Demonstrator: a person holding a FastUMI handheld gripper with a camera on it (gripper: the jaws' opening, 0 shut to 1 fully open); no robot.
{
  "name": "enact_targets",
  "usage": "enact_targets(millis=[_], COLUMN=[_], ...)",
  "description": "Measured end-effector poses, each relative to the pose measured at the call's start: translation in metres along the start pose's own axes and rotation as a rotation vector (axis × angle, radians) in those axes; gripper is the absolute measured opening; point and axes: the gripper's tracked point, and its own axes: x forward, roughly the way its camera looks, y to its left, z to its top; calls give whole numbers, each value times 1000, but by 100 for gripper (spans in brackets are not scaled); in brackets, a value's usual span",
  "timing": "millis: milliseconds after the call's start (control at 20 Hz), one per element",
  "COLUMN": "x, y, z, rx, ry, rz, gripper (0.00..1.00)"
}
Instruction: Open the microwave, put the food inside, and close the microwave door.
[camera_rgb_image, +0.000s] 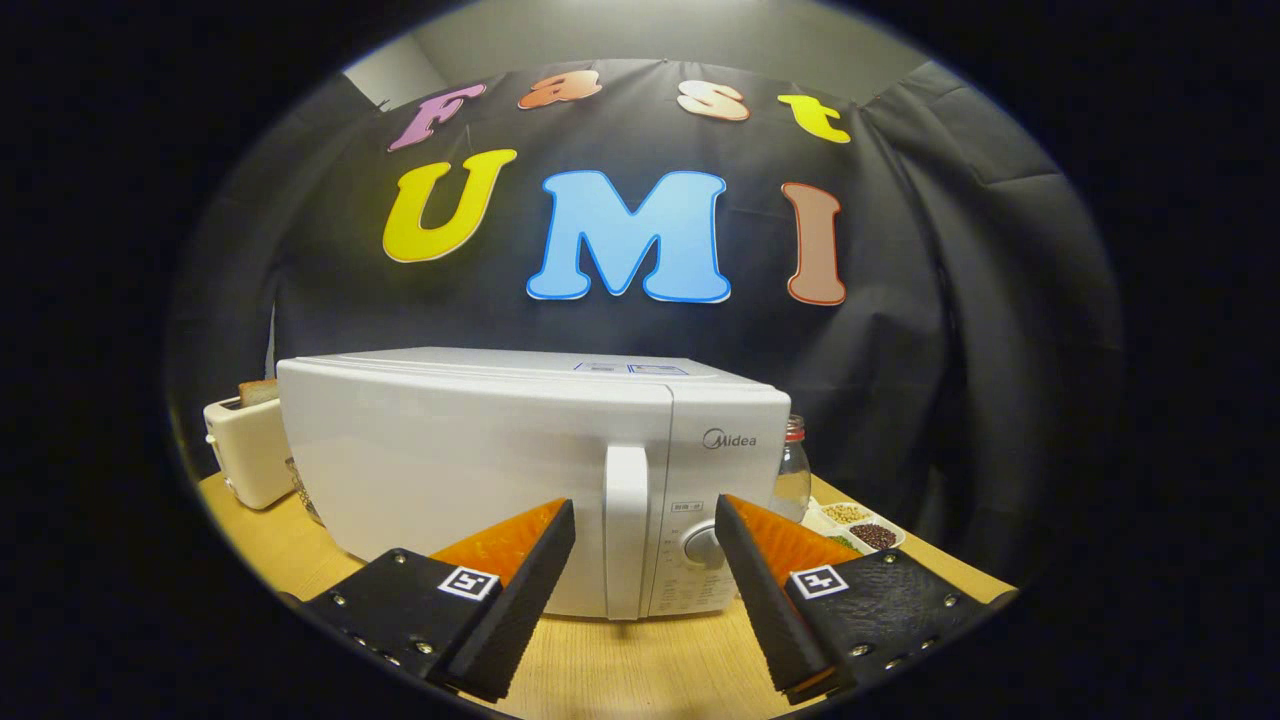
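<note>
Facing shut microwave (480, 460), hand-held gripper (645, 520) spread w/ door handle (627, 530) between fingers.

My tool (645, 515) is held level and pointing straight ahead, its two fingers (520, 590) spread wide apart with nothing gripped between them. Each finger tapers to a wedge-shaped tip and carries a small square marker on top.

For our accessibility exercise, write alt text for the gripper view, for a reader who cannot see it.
A closed white microwave stands on a wooden table, its vertical door handle just ahead of the open tool, between its fingers. A toaster sits behind on one side, a jar and a tray of grains on the other.
</note>
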Motion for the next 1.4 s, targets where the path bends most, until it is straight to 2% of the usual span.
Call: enact_targets(millis=[50,200,400,450,550,650,700,900,950,1000,1200,1400], x=[5,18,26,28,23,22,21,18,14,17,-21,-68], y=[1,0,13,12,9,12,12,12,13,12,18,30], z=[-3,-12,-14,-15,-17,-18,-17,-18,-16,-19,-24,-26], rx=[8,28,21,-5,4,50,58,93,99,76,13,29], ry=[2,-1,-24,-23,4,58,66,77,65,61,75,113], rz=[-1,-11,29,14,23,62,76,121,119,116,143,215], gripper=[90,80,48,35,26,26,14,15,8,7,7,7])
